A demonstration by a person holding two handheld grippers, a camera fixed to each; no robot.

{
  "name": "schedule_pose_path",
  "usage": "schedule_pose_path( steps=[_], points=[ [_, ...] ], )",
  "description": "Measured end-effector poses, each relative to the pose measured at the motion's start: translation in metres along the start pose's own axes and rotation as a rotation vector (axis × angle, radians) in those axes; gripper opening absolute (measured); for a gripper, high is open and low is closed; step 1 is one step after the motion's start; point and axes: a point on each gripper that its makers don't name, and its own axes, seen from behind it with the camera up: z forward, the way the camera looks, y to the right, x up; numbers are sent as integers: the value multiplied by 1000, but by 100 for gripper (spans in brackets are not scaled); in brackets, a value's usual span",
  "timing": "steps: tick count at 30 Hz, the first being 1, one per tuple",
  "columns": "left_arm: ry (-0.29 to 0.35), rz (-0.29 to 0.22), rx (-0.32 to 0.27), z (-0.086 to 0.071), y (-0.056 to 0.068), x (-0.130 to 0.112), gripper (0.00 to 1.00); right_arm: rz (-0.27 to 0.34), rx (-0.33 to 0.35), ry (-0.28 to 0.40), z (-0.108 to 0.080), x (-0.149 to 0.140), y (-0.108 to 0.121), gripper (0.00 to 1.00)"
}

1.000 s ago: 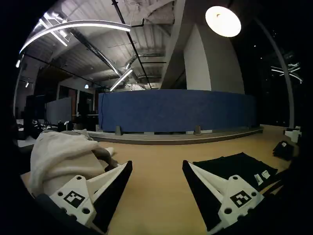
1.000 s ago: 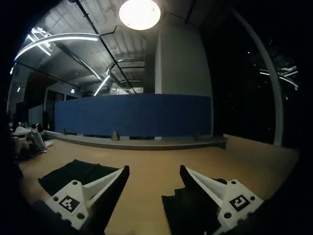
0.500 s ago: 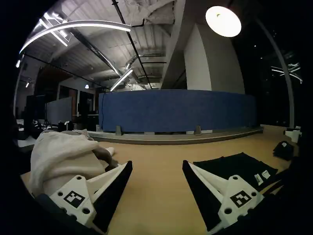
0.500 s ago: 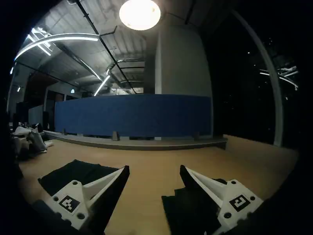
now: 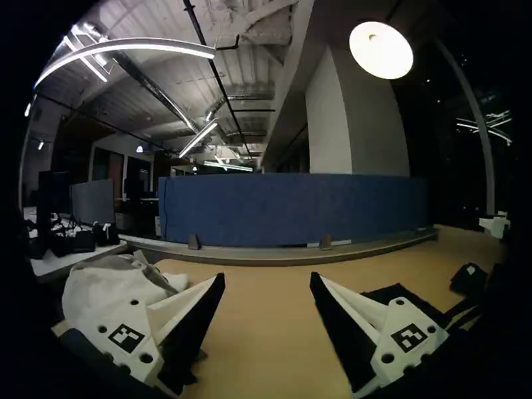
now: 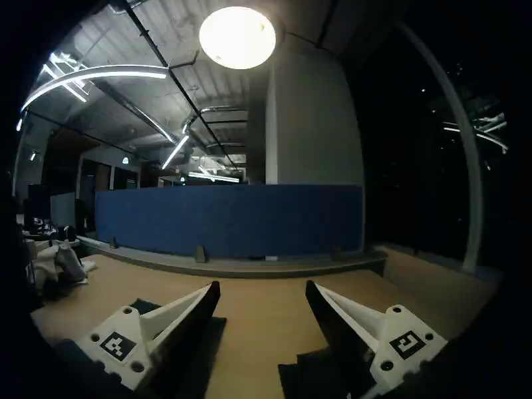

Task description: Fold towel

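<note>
Pre-grasp step, by my reading: left gripper (image 5: 266, 276) and right gripper (image 6: 261, 285) both wide, empty, low over the table (image 5: 266, 332) — next calls for pinching the dark towel (image 5: 409, 296) edge.

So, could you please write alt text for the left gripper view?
The open left gripper points across a wooden table, a crumpled pale towel beside its finger at picture left and dark cloth behind the other. A blue partition and a round ceiling lamp lie beyond.
</note>
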Motion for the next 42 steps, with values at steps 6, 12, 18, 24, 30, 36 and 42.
schedule_pose_path(
  steps=[6, 12, 18, 24, 30, 36, 42],
  points=[
    [27, -3, -11, -1, 2, 68, 95, -8, -2, 16, 2, 54, -1, 100],
    [12, -14, 0, -3, 1, 95, 95, 0, -4, -1, -1, 80, 3, 100],
    [-21, 6, -29, -4, 13, 102, 95, -18, 24, -23, -3, 90, 5, 100],
    [-114, 59, -150, -6, 43, 90, 95, -43, 148, -133, -8, 75, -17, 100],
    [-227, 135, -320, -14, 77, 72, 95, -77, 297, -307, -19, 46, -43, 100],
    [-328, 152, -445, -28, 97, 54, 95, -128, 410, -453, -33, 28, -63, 100],
    [-373, 150, -466, -29, 102, 36, 95, -153, 439, -483, -34, 20, -70, 100]
  ],
)
